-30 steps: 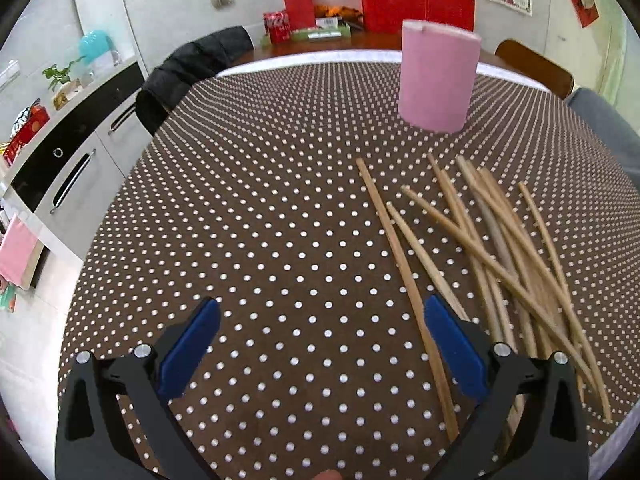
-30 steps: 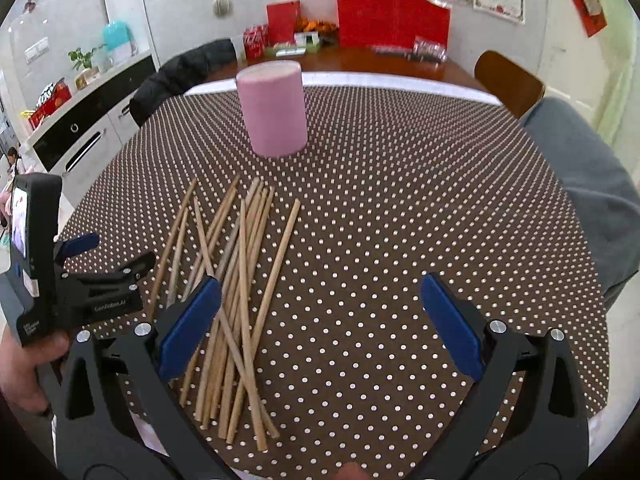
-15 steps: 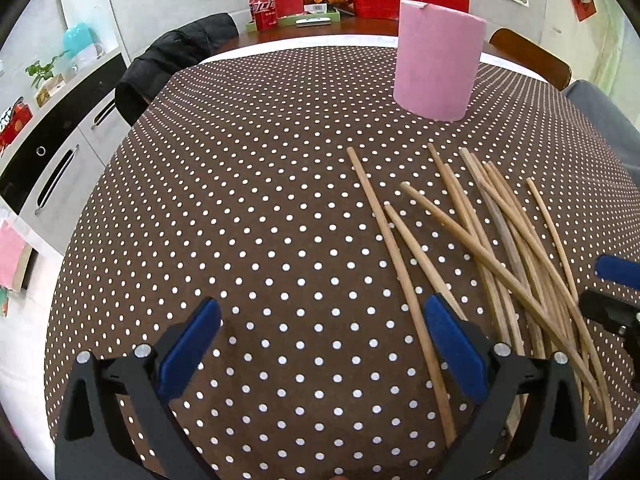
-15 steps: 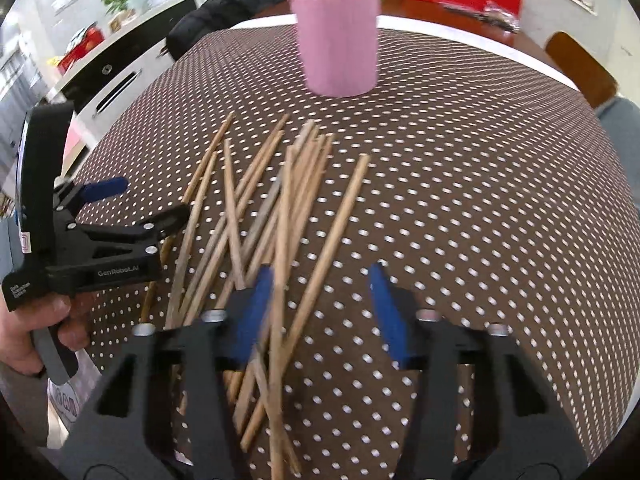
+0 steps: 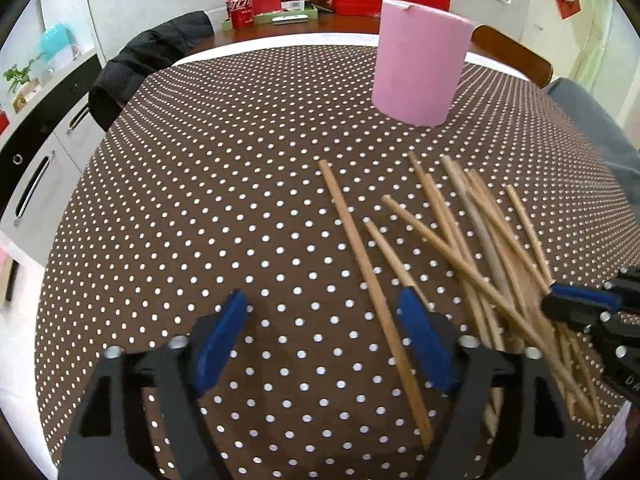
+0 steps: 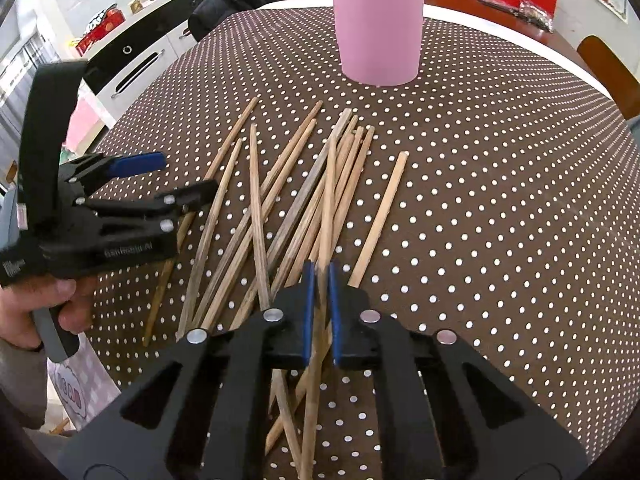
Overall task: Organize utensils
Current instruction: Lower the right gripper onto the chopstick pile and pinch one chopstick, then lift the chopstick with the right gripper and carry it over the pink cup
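Right wrist: right claw [image 6: 319, 280] angled down, clamped on chopstick [image 6: 329, 200]; left claw [image 5: 320, 344] closing, empty

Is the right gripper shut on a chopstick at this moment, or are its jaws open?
Shut on one: the right gripper has its blue pads pressed against a single chopstick running up between them from the pile.

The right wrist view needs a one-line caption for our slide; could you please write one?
Right claw shut on one chopstick from the scattered pile, pink cup behind on the dotted tablecloth.
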The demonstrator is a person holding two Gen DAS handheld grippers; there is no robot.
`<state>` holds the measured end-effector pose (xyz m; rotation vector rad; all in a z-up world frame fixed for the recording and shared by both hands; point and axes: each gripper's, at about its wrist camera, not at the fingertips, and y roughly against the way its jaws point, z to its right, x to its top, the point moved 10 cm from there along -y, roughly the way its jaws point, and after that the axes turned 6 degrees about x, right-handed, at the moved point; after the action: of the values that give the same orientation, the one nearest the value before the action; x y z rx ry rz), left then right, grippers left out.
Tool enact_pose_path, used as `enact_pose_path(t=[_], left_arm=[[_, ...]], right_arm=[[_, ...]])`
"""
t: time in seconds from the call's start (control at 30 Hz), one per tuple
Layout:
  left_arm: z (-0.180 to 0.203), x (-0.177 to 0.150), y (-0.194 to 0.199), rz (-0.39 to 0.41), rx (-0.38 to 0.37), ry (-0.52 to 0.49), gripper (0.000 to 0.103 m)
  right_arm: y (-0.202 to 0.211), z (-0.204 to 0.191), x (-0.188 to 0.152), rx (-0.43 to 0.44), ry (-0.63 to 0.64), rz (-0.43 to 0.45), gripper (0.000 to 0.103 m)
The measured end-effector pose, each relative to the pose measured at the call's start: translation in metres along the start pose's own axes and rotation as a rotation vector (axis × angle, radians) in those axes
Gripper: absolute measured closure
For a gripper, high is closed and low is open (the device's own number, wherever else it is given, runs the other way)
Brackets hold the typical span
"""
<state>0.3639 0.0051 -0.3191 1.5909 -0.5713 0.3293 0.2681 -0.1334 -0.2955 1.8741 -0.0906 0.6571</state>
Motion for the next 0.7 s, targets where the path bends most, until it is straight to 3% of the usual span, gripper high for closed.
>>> enact_pose_path(t=[0.07, 0.13, 0.17, 0.37, 0.7], left_arm=[[0.0, 0.007, 0.001, 0.008, -0.014, -0.013, 0.055], [0.003, 0.009, 0.001, 0.008, -0.031, -0.013, 0.086], [0.003, 0.011, 0.001, 0.003, -0.048, -0.01, 0.093], [-0.001, 0.012, 0.004, 0.018, -0.105, 0.015, 0.097], [-0.009, 0.021, 0.051, 0.182, -0.161, 0.072, 0.097]], right_arm=[[0.005, 0.0, -0.001, 0.0, -0.008, 0.015, 0.097], [0.013, 0.002, -0.003, 0.012, -0.023, 0.034, 0.097], [0.018, 0.005, -0.005, 0.02, -0.031, 0.048, 0.097], [0.038, 0.018, -0.005, 0.061, -0.082, 0.125, 0.097], [0.075, 0.026, 0.018, 0.13, -0.124, 0.291, 0.097]])
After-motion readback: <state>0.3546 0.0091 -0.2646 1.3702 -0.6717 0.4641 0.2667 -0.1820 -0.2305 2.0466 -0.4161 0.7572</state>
